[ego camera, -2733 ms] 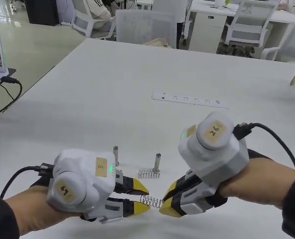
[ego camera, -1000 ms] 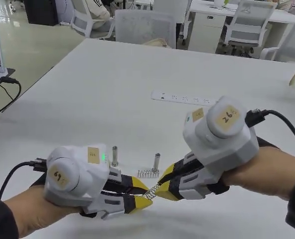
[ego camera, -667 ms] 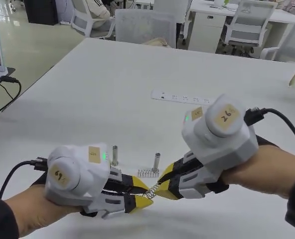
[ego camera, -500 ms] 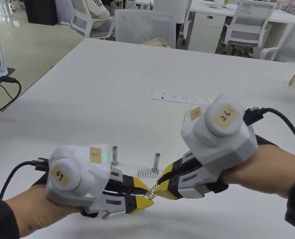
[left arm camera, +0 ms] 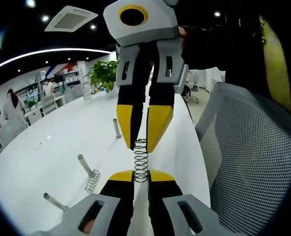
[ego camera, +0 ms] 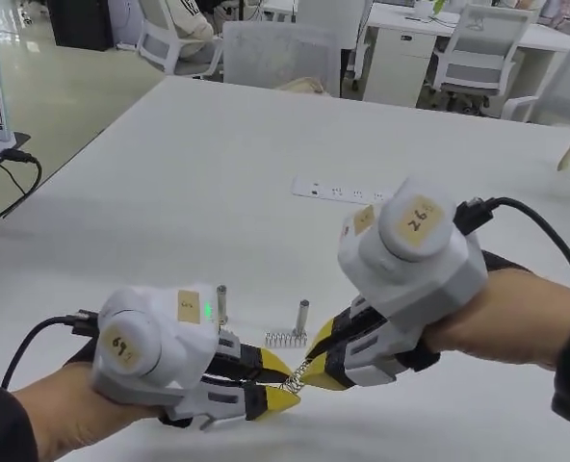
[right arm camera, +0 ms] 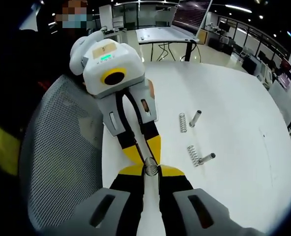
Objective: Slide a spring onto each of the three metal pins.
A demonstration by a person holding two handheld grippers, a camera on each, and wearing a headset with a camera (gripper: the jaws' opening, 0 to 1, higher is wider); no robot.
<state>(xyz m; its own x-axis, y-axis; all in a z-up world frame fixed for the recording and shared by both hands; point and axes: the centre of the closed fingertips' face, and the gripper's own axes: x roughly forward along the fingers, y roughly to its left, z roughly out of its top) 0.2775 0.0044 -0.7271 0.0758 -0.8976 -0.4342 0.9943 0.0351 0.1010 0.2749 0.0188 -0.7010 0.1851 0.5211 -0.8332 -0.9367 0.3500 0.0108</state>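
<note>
Spring (left arm camera: 141, 161), slim silvery coil, ends tight within left gripper (left arm camera: 141, 177) and right gripper (right arm camera: 152, 171).

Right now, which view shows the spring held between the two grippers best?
The left gripper view: the spring runs full length, coils distinct, between both sets of jaws. The right gripper view shows it nearly end-on; the head view shows it small between the yellow jaws.

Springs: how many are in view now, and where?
3. The held spring spans between the left gripper and right gripper. The second spring lies beside the near pin, the third spring beside the far pin. More may hide under the grippers.
</note>
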